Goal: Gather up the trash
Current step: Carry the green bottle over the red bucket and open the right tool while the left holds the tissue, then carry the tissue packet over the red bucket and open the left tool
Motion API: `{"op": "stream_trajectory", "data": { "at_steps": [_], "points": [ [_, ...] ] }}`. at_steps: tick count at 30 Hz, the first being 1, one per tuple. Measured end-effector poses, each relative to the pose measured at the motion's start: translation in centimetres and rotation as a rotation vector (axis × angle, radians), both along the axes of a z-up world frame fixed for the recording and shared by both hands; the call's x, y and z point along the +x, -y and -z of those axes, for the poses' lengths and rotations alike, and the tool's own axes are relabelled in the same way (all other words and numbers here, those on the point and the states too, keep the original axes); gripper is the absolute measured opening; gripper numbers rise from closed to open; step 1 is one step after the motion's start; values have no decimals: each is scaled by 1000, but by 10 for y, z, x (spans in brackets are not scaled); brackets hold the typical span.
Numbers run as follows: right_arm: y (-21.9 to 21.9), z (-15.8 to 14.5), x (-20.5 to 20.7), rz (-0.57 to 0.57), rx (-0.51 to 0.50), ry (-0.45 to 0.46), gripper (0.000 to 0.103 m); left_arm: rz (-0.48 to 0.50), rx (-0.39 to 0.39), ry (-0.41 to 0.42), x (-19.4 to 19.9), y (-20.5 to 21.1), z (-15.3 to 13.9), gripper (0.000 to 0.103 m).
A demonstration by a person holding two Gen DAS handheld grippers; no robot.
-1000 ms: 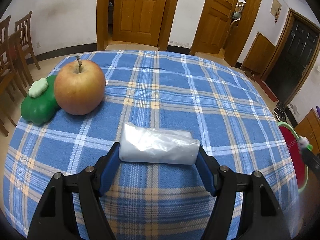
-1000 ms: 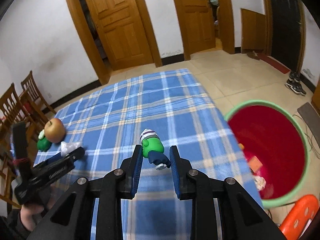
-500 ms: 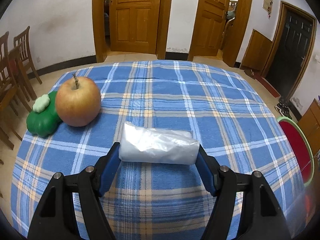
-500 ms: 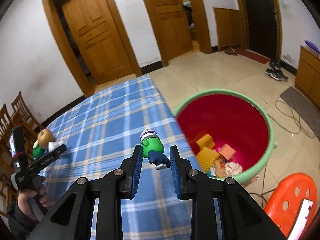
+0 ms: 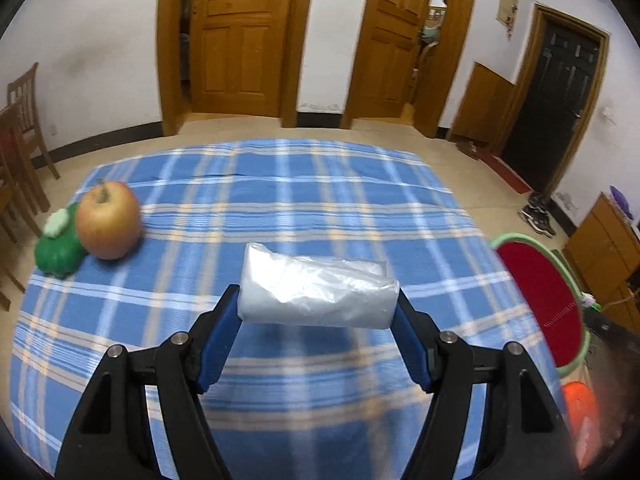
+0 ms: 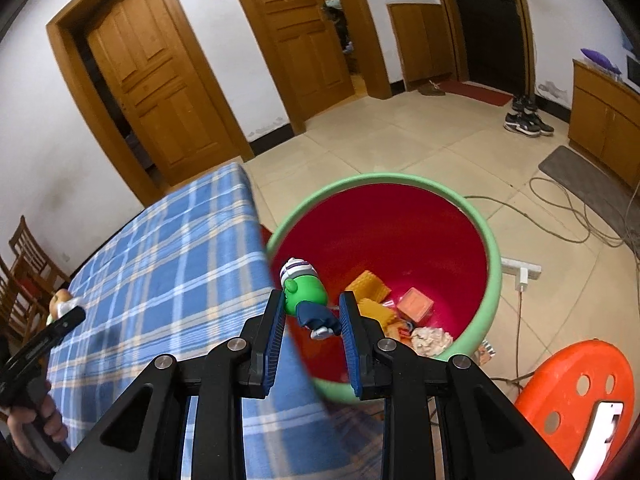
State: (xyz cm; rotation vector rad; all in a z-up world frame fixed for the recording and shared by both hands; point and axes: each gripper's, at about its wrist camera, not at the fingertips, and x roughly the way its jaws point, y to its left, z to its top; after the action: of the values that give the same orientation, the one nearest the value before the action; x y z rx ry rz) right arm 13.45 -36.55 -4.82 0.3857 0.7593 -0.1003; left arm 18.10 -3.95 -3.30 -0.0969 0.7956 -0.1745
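My left gripper [image 5: 318, 304] is shut on a crumpled clear plastic bag [image 5: 316, 292] and holds it above the blue plaid table [image 5: 280, 200]. My right gripper [image 6: 312, 312] is shut on a small green toy figure [image 6: 306, 296] with a striped cap, held over the near rim of the red bin with a green rim [image 6: 492, 248]. The bin stands on the floor beside the table's right edge and holds several scraps [image 6: 416, 304]. The bin also shows at the right of the left wrist view [image 5: 540, 280].
An apple [image 5: 108, 220] and a green toy pepper [image 5: 60, 248] sit at the table's left side. An orange stool [image 6: 576, 392] stands by the bin. A power strip [image 6: 520, 272] and cables lie on the floor. Wooden chairs [image 5: 20, 120] stand left of the table.
My right gripper has carried the green toy from over the table to over the bin. My left gripper has lifted and pulled back with the bag in it.
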Motion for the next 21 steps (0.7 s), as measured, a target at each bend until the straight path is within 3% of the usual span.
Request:
{"op": "stream_trajectory", "data": {
  "at_steps": [9,21],
  "points": [
    [26,13,15,18,43,-14,29,136,16,-18,-1,71,-7,72],
    [51,2,-2,60,118,54,29,294,51,-18,-3,150,-10,72]
  ]
}}
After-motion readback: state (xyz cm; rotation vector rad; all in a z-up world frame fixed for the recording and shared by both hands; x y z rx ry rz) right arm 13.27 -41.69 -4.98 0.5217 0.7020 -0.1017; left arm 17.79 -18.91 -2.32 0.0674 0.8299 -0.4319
